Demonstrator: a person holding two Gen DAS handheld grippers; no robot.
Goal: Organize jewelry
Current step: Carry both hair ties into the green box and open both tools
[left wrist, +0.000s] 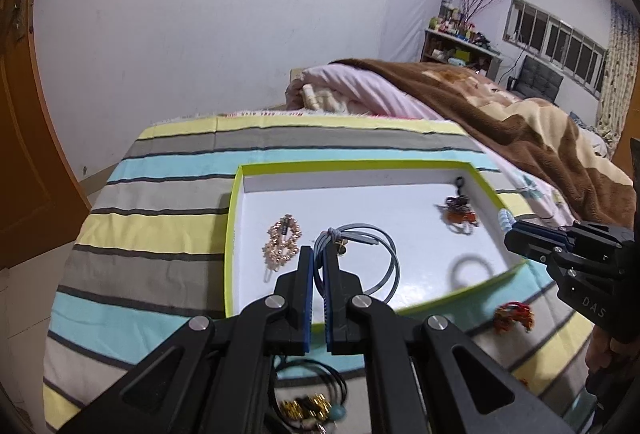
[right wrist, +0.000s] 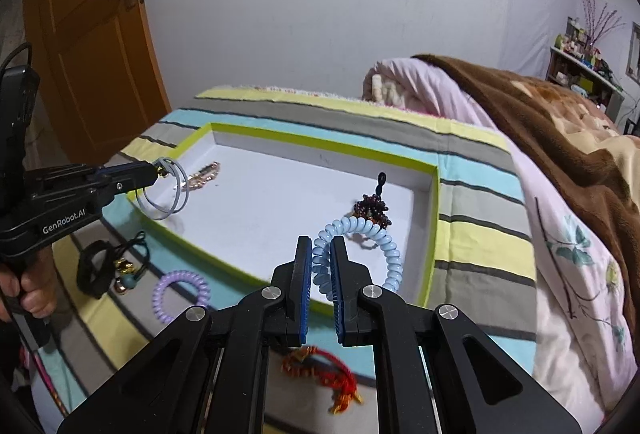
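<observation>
1. Bedroom with white walls: a striped cloth (left wrist: 168,201) covers the near end of a bed, and a shallow white tray with a green rim (left wrist: 230,234) lies on it.
2. Left tool (left wrist: 318,254) is pinching a grey cord hair tie (left wrist: 372,254) over the tray's near left part, its loops hanging above the tray floor.
3. Right tool (right wrist: 322,246) is pinching a pale blue spiral hair tie (right wrist: 376,234) over the tray's near right part.
4. Inside the tray, a rose-gold hair clip (left wrist: 282,240) lies near the left edge, and a dark beaded charm (right wrist: 372,207) lies near the far right corner.
5. Outside the tray's near edge, on the cloth, lie a red braided bracelet (right wrist: 324,370), a purple spiral tie (right wrist: 180,292) and black hair ties with gold beads (right wrist: 108,266).
</observation>
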